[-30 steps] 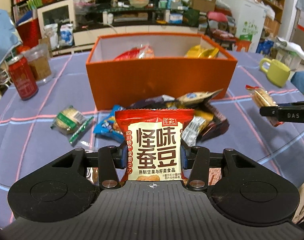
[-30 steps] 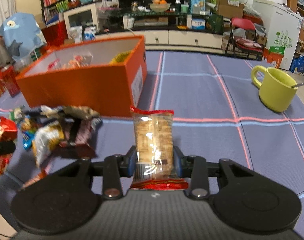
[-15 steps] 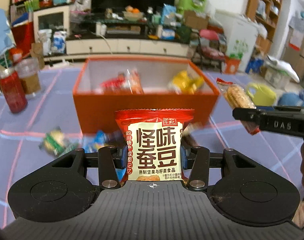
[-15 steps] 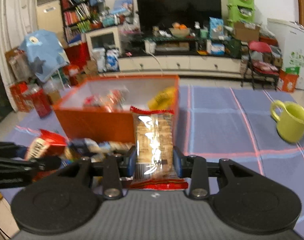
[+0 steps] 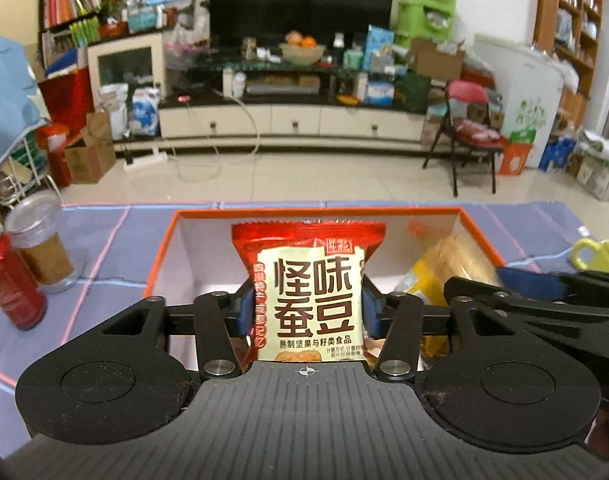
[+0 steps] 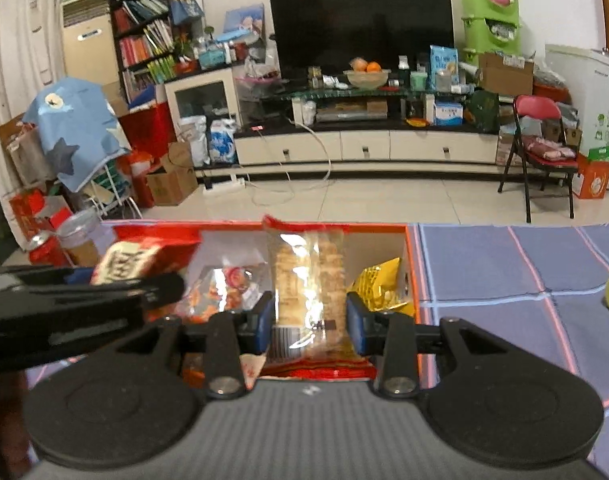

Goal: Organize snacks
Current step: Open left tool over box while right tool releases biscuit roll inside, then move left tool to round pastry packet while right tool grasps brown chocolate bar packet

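The left claw [image 5: 306, 306] pinches one red-and-cream foil snack packet [image 5: 309, 292]; the right claw [image 6: 307, 322] pinches one clear cracker pack [image 6: 306, 292], both above one orange cardboard box [image 5: 160, 256]

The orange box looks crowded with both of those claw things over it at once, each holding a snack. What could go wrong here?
Three things, possibly:

1. The left gripper and right gripper sit close together over the orange box; they might bump.

2. The red bean packet could drop onto the yellow packet already inside and crush it.

3. The clear cracker packet is held by its lower part, so it may tip on release.
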The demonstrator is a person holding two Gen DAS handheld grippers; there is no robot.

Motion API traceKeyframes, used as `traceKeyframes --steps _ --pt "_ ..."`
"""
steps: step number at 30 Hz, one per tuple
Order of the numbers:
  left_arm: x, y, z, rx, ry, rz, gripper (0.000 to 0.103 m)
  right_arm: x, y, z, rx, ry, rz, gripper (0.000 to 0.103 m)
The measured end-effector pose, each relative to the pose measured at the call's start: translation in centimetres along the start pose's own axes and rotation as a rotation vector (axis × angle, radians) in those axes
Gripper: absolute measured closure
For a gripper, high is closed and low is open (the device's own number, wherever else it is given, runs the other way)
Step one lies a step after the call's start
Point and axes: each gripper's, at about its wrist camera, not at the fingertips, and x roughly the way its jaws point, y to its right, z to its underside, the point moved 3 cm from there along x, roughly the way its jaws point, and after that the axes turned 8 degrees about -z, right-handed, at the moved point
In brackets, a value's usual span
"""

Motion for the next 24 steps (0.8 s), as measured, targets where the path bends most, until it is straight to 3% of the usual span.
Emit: traceKeyframes --steps 2,4,7,10,12,14,17,20,24 --pt "-0.8 -0.5 0.0 0.006 0.020 -0.018 0.060 0.0 0.2 0.1 0.009 0.010 0.010 0.037" --pt "-2.9 -1.8 0.5 -0.009 0.088 -0.027 0.032 -0.9 0.2 0.2 -0.004 0.027 -0.004 0.037" --pt "-6.1 -5.1 2.3 -0.029 0.115 -0.058 0.032 -3.6 0.0 0.7 -0.037 0.043 -0.008 0.036" --pt "-8.6 -9.4 5.7 -0.090 0.090 -0.169 0.029 -7.2 -0.7 2.4 -0.050 0.025 -0.056 0.023" --pt "-9.3 -11.7 7.9 -0.136 0.046 -0.201 0.030 -9.6 -1.9 4.8 -0.060 0.014 -0.080 0.012" --pt "-10.1 -13.7 10.1 -0.193 0.010 -0.253 0.030 -11.6 -3.4 8.2 -0.056 -0.027 -0.082 0.013" --pt "-11.0 -15.8 12.9 -0.237 -0.022 -0.295 0.030 -14.2 -4.8 13.1 0.060 -0.045 -0.031 0.011" --pt "-11.3 -16.8 14.7 -0.254 -0.047 -0.289 0.030 -14.9 -6.7 16.9 0.147 -0.093 -0.069 0.017" --pt "-11.1 -16.8 15.8 -0.216 -0.063 -0.239 0.029 -14.2 -8.6 18.6 0.138 -0.133 -0.043 0.018"
